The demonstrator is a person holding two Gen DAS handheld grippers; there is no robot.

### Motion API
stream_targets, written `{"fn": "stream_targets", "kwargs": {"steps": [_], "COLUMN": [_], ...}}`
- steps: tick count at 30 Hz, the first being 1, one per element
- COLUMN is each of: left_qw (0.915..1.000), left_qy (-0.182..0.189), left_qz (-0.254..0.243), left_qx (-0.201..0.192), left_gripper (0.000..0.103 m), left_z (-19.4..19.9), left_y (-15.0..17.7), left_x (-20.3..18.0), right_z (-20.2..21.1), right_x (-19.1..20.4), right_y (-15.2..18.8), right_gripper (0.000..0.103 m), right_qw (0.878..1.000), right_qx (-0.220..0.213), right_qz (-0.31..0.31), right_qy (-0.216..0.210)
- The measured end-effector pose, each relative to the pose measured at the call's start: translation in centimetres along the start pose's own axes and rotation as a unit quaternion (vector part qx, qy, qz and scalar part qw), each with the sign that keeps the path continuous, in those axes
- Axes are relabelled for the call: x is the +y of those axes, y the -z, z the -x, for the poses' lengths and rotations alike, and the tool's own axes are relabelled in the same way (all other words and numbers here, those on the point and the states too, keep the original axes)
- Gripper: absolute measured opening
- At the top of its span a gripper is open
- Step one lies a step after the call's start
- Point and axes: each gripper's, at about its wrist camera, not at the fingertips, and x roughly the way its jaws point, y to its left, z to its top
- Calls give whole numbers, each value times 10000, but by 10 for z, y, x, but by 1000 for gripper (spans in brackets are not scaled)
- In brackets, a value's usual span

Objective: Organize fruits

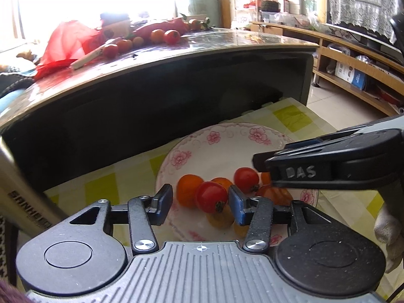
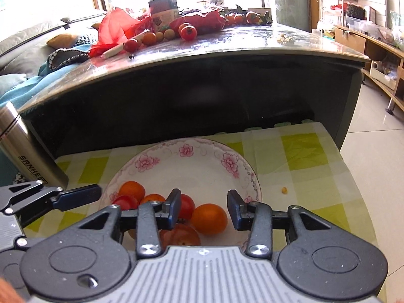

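left gripper (image 1: 199, 202) wide open, empty, straddling red tomato (image 1: 211, 200) | right gripper (image 2: 204, 208) open, empty, over orange fruit (image 2: 209, 218) | fruit gathered at plate (image 2: 202, 161) 6 o'clock

Flowered plate (image 2: 202, 156) on a yellow-checked cloth (image 2: 303, 151) — holds orange and red fruits (image 2: 209, 218) bunched at its near side. Right gripper (image 2: 204, 210) hangs over that near side, jaws apart, gripping nothing; left gripper's finger (image 2: 75, 197) reaches in at the plate's left edge. Steel flask (image 2: 25, 149) stands left of the plate — beyond the plate, a dark table (image 2: 227, 48) with more fruit.
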Motion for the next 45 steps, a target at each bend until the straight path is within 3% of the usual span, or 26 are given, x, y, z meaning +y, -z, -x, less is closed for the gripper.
{"fn": "stream_targets", "kwargs": {"steps": [13, 26, 29, 45], "left_qw": [9992, 9966, 9952, 9948], "left_qy": [-222, -493, -609, -605], "left_qz": [331, 617, 712, 792], "left_qx": [-61, -218, -289, -195], "left_gripper": [78, 94, 103, 103], "left_z": [43, 95, 107, 142], "left_y": [11, 39, 45, 79], "left_x": [9, -1, -3, -16], "right_z": [51, 116, 130, 170], "right_x": [2, 18, 19, 28], "right_y": [4, 55, 66, 110], "right_gripper": [45, 46, 46, 49], "right_qw": [9996, 9996, 9996, 9993], "right_qx": [-190, -63, -58, 71], "right_qz": [-167, -88, -127, -236], "right_qy": [140, 273, 259, 266]}}
